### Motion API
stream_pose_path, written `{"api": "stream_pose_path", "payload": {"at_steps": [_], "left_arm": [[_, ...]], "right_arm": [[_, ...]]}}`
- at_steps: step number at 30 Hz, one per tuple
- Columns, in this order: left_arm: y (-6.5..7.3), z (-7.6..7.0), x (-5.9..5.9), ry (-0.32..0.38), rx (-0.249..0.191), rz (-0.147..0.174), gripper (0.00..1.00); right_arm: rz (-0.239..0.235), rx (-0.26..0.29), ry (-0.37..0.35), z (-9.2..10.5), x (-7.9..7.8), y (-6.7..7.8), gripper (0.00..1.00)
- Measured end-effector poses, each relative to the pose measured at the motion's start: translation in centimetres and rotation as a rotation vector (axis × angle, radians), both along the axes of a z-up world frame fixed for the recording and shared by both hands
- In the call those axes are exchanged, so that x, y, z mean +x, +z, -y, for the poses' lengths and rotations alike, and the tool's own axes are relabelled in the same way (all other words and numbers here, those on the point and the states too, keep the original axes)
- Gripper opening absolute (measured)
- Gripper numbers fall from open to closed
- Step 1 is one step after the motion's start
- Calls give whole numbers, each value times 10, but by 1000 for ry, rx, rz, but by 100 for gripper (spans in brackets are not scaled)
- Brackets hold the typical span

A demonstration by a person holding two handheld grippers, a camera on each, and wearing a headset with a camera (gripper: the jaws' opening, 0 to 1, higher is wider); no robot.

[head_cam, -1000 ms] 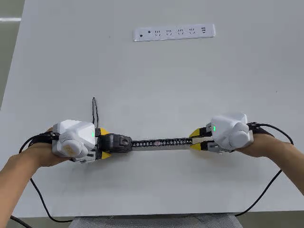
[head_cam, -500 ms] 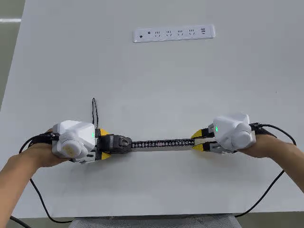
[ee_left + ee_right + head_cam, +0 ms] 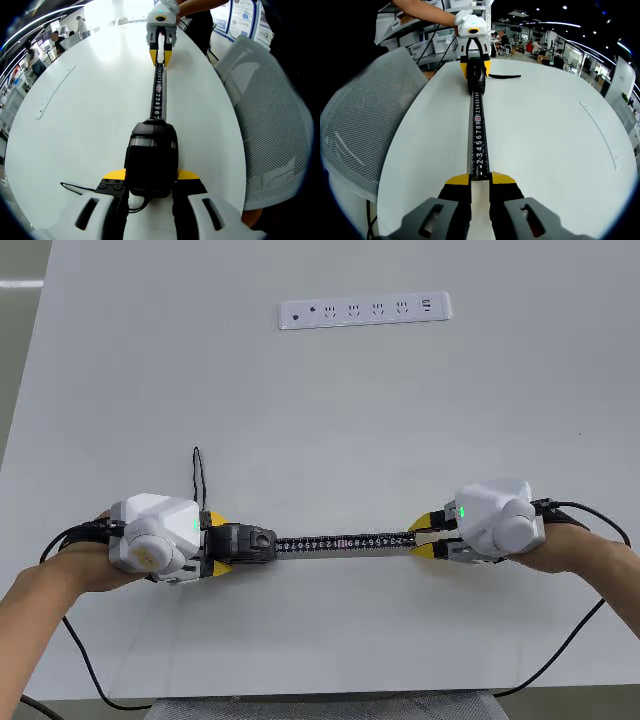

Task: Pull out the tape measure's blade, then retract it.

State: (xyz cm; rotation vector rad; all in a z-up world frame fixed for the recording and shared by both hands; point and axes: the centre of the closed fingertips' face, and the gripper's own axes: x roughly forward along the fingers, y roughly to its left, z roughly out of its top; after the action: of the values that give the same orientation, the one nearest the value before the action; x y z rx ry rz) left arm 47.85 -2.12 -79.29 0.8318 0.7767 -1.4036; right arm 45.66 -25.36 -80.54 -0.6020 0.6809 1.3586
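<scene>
White bench (image 3: 330, 420), seen from the head view. Black tape measure case (image 3: 240, 542) sits near the front edge on the person's left, clamped between the yellow-tipped jaws of the left tool (image 3: 150, 176), which press against its two sides. Blade (image 3: 340, 541) is drawn out of the case and runs straight to the right, numerals up; cannot tell whether it touches the bench or hangs just above it. Right tool (image 3: 480, 181) pinches the blade's free end, jaws nearly together with just the thin strip between them. Tools face each other, well apart, blade spanning the gap. Thin black strap (image 3: 200, 475) loops on the bench behind the case. White power strip (image 3: 365, 309) lies at the far side, well apart.
</scene>
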Motion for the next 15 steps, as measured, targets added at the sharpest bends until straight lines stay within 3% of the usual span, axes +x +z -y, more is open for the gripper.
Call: {"api": "stream_pose_path", "payload": {"at_steps": [15], "left_arm": [[-1,0,0,-1,3,0,29]], "right_arm": [[-7,-2,-2,7,0,-2,10]]}}
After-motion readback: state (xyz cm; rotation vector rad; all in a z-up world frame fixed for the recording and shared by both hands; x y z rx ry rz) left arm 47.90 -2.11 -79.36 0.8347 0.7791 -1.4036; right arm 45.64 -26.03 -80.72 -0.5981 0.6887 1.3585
